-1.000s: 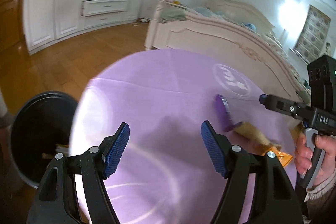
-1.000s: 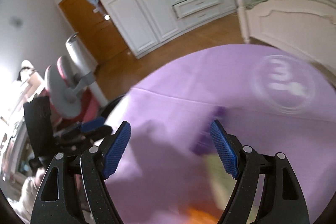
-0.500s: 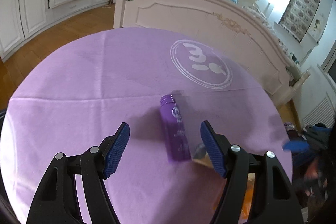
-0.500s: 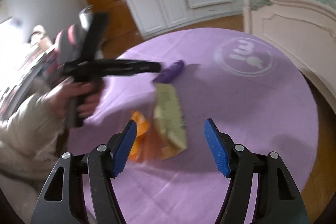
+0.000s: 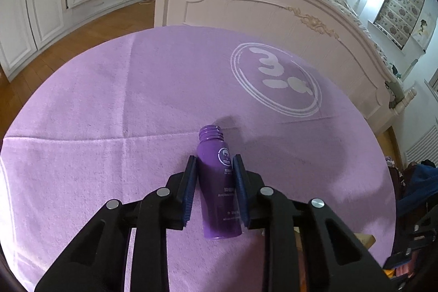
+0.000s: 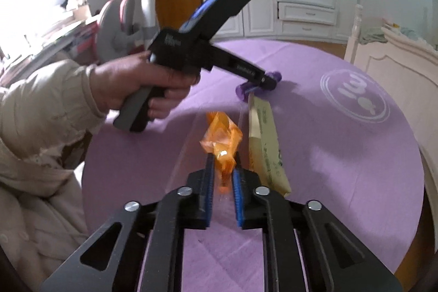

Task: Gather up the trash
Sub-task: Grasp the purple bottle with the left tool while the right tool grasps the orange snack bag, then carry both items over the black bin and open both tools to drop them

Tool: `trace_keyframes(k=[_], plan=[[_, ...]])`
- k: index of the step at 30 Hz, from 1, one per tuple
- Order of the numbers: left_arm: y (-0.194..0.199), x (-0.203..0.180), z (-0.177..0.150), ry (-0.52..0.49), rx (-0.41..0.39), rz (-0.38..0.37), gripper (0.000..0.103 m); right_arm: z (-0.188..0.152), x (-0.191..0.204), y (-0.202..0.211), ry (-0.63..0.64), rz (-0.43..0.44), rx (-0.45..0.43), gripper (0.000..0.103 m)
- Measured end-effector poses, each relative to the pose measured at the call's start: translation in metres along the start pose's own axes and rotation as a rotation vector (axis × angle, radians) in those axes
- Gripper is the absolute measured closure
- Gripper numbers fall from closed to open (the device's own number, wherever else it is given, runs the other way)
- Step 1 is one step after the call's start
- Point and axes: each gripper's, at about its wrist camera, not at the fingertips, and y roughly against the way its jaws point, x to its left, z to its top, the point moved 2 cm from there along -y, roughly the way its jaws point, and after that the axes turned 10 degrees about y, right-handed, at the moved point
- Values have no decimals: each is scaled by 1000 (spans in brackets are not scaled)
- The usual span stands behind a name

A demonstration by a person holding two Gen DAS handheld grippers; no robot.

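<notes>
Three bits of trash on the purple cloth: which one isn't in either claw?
The flat beige packet. The left claw is closing around the purple bottle, the right claw pinches the orange wrapper; the packet lies free beside that wrapper.

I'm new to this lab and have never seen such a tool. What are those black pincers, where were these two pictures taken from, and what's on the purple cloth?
No robot here: a person holds a pistol-grip pincer tool in each hand, each with a wide-angle camera looking along its two fingers. One picture is the left tool's view, the other the right's.

The left gripper is closing on a lying, capless purple bottle; the pads look to be touching it. From the right view you see the person's left hand holding that tool.

The right gripper is shut on an orange wrapper. Beside it lies a beige packet, ungripped, on the purple tablecloth.
</notes>
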Motion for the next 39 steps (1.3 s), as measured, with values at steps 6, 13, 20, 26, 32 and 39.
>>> trace_keyframes(k=[6, 13, 20, 26, 32, 39], plan=[[16, 4, 1, 17, -46, -6, 77, 6, -9, 14, -68, 36, -66, 94], [50, 17, 4, 43, -111, -19, 77, 20, -22, 24, -148, 76, -120, 94], [79, 33, -2, 77, -167, -29, 77, 53, -22, 25, -136, 90, -163, 94], [100, 48, -5, 94, -213, -22, 77, 82, -14, 13, -112, 98, -168, 94], [124, 71, -12, 121, -271, 12, 77, 113, -7, -10, -117, 116, -159, 94], [147, 110, -23, 170, -333, 88, 77, 159, 2, -51, -171, 145, -139, 94]])
